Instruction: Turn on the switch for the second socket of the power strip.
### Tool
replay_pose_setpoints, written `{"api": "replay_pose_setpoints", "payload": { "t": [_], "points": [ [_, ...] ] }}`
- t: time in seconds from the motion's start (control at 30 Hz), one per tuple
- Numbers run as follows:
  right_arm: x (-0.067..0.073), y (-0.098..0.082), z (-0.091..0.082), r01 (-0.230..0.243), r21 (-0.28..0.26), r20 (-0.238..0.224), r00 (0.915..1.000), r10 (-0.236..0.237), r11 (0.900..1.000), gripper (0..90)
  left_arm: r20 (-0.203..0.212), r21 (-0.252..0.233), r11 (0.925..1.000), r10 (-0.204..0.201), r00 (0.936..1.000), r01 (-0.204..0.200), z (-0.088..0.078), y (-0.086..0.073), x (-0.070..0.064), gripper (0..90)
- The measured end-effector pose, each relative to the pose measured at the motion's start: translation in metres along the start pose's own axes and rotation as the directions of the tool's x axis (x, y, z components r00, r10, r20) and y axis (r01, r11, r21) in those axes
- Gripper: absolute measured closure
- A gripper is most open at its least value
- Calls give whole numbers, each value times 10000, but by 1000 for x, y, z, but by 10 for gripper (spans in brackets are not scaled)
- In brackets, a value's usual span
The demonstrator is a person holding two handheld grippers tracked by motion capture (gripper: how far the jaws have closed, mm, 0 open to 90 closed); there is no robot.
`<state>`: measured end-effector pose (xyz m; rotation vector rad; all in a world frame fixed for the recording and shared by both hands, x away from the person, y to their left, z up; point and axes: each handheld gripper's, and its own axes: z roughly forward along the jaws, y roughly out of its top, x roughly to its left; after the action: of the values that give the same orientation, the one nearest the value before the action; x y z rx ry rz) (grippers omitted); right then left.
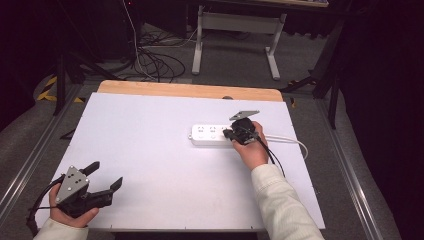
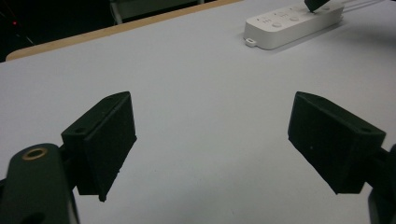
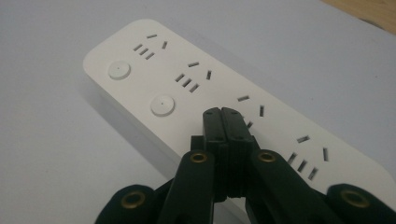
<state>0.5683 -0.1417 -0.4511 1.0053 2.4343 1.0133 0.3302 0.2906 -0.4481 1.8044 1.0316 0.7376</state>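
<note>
Pressing closed right tongs (image 3: 223, 114) onto white power strip (image 3: 196, 79), left tongs (image 1: 102, 175) spread apart

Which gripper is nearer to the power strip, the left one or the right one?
Right. The right gripper is over the power strip with its jaws shut, tips at the top face. The left gripper is far from it, near the table's front left corner, jaws open.

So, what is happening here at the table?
A person works at a white table with a claw in each hand. The right claw, its jaws shut together with nothing between them, has its tip down over the white power strip, at the row of round buttons, as if to press one. The left claw waits open near the table's front edge, apart from the strip.
</note>
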Motion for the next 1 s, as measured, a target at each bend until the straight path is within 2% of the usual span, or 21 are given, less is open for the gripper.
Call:
{"api": "replay_pose_setpoints", "payload": {
  "t": [0.7, 1.0],
  "points": [
    [4, -2, 1, 108, -25, 291, 9995, -107, 9999, 900, 27, 34, 10000, 3, 10000, -3, 1, 0, 0, 153],
    [2, -5, 1, -148, -116, 163, 9998, 150, 9998, 900, 33, 45, 10000, 33, 10000, -33, 1, 0, 0, 153]
  ]
}}
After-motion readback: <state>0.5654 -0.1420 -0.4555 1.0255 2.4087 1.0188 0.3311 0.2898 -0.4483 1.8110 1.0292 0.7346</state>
